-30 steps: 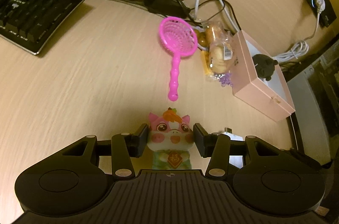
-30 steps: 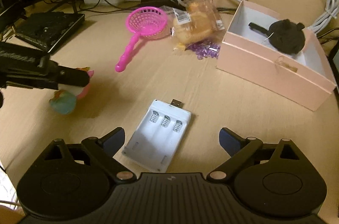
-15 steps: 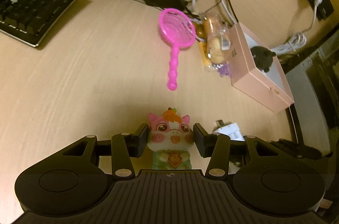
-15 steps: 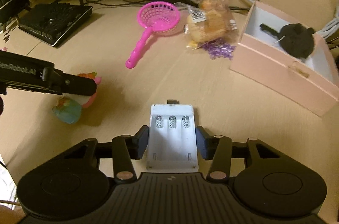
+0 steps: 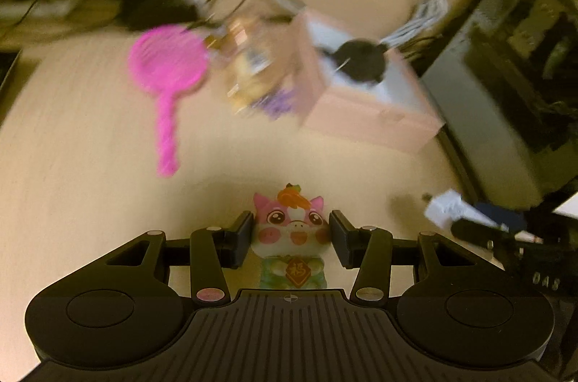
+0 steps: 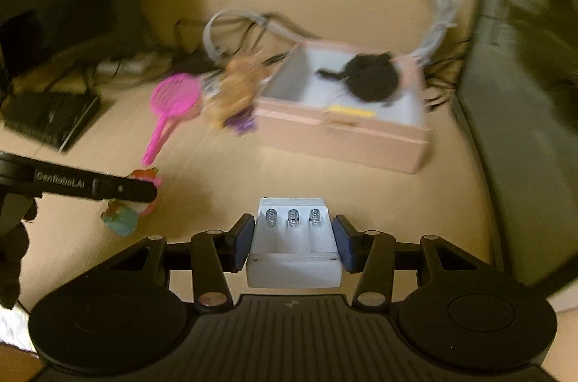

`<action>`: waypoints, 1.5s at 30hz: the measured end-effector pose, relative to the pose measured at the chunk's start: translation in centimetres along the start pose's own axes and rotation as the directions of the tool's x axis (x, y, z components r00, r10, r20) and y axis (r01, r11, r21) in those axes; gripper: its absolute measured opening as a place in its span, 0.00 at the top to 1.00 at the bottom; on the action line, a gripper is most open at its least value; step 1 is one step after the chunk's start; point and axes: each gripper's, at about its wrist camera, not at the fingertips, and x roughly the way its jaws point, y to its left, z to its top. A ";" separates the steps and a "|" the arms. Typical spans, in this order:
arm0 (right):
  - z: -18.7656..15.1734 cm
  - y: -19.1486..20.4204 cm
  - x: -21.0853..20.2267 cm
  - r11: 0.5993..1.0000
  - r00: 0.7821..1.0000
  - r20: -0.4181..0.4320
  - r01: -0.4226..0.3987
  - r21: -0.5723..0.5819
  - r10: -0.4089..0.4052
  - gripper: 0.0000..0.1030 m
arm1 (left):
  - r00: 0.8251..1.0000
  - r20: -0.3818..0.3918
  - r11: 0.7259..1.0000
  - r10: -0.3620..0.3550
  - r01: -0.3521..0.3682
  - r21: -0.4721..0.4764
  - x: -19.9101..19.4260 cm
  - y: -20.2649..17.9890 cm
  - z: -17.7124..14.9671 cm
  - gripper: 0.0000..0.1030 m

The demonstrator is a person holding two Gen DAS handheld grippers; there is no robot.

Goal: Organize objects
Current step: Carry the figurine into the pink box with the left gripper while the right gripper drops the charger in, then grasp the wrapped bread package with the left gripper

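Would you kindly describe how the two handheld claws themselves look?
Both are matte black: a ribbed central housing, round discs either side, silver pivot screws on the linkages. The left claw has black pads; the right claw has blue ones. White lettering runs along one left finger.

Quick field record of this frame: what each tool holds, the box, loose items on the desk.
left tool: shut on pig figurine
right tool: shut on battery charger, slots empty
pink box: open, black plush inside
loose on desk: pink scoop, snack bag, purple bits beside the box
image quality: background motion-blurred in both views
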 end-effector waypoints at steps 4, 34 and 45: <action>-0.5 -1.8 -1.7 0.999 0.997 0.065 0.030 0.034 -0.033 0.54 | 0.998 0.058 0.991 -0.035 0.027 0.127 0.9 -3.7 3.5 0.51; 12.3 -5.1 6.8 0.992 0.935 0.347 0.105 -0.073 -0.073 0.20 | 0.965 0.140 0.975 0.220 -0.220 -0.015 3.2 -0.7 0.3 0.49; 3.4 -2.7 8.0 0.992 0.993 0.117 0.000 -0.130 0.015 0.08 | 0.957 0.183 0.962 0.226 -0.248 0.113 3.6 0.1 5.1 0.49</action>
